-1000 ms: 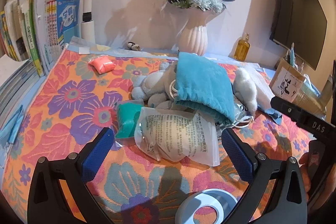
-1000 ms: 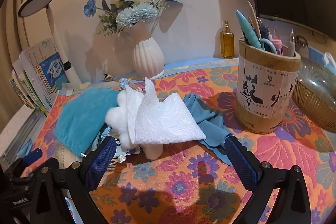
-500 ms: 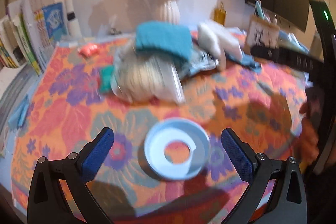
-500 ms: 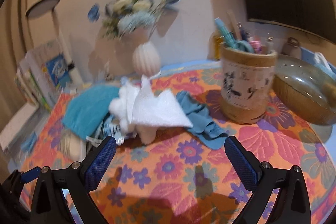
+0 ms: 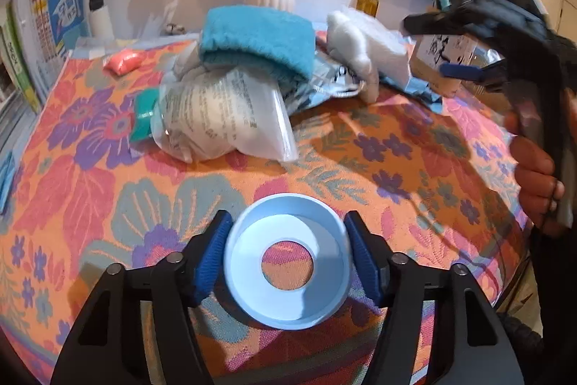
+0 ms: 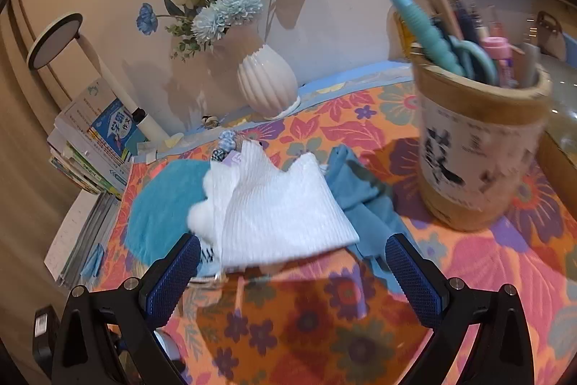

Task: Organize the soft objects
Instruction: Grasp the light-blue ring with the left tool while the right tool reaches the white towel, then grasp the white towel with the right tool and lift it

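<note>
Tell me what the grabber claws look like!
Both look alike. The left gripper and right gripper have glossy black plastic arms with silver bolts, and fingers padded in bumpy dark blue rubber. A bare hand grips the right one's black handle.

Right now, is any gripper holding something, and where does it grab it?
The left gripper pinches the pale blue ring by its outer sides. The right gripper is open, holding nothing.

My way along the near edge of the flowered tabletop [image 5: 396, 147] is bare cloth, but the soft pile [image 5: 252, 67] blocks the middle, the pen holder [image 6: 479, 147] guards the right edge, and the vase [image 6: 267, 82] the far edge.
</note>
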Available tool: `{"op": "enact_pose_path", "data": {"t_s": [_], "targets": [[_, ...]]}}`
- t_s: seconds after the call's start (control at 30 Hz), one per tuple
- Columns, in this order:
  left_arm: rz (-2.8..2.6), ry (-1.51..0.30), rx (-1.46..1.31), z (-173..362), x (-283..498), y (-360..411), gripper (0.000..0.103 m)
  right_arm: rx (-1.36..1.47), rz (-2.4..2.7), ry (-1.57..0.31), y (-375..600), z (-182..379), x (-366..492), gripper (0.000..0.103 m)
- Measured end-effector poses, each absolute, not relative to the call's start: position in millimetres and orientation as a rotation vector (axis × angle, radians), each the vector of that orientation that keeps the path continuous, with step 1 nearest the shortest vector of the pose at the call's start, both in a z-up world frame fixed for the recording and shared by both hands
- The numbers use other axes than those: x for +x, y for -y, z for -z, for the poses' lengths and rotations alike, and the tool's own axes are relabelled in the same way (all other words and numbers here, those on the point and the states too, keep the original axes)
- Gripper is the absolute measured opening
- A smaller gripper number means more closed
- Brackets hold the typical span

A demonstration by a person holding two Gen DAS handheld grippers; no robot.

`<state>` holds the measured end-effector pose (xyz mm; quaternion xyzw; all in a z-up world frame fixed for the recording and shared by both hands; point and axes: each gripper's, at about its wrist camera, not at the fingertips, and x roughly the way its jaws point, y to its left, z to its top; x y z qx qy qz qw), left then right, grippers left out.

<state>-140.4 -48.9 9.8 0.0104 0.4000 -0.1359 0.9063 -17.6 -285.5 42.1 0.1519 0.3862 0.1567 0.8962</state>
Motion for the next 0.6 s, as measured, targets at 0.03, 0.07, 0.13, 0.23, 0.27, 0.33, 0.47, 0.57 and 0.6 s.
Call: {"op": "enact_pose_path", "data": {"t_s": [0.03,0.07,0.13,0.23,0.27,0.33,0.47,0.57,0.6], "targets": [[0.286,-0.820,0.010,-10.7,-140.3,47.1,0.058,0.301,-0.322,-0.807,281.6,-40.0,-12.6,0.103],[0.293,-0.819,-0.004,-10.9,-139.6,45.6,0.057,0.286,-0.313,-0.807,278.2,-36.8,-8.8,0.101],[0.306,-0.817,-0.022,-10.4,-137.4,44.1,0.057,0.276,-0.300,-0.824,275.5,-28.1,0.8,0.090],[0.313,-0.811,-0.016,-10.4,-135.0,46.0,0.057,0.327,-0.337,-0.850,277.5,-14.1,12.8,0.077],[0.315,-0.810,-0.014,-10.2,-134.5,46.8,0.057,0.338,-0.345,-0.849,278.5,-12.3,14.5,0.077],[0.318,-0.812,-0.018,-9.7,-132.6,47.4,0.057,0.347,-0.363,-0.839,279.8,-12.1,14.7,0.057],[0.327,-0.813,-0.043,-9.5,-130.3,45.5,0.057,0.335,-0.374,-0.855,277.8,-10.9,13.6,0.028],[0.331,-0.811,-0.056,-11.7,-129.9,43.9,0.057,0.321,-0.372,-0.835,276.5,-14.1,8.8,0.008],[0.332,-0.805,-0.062,-14.4,-131.1,43.5,0.057,0.298,-0.360,-0.814,276.4,-18.5,3.0,0.007]]}}
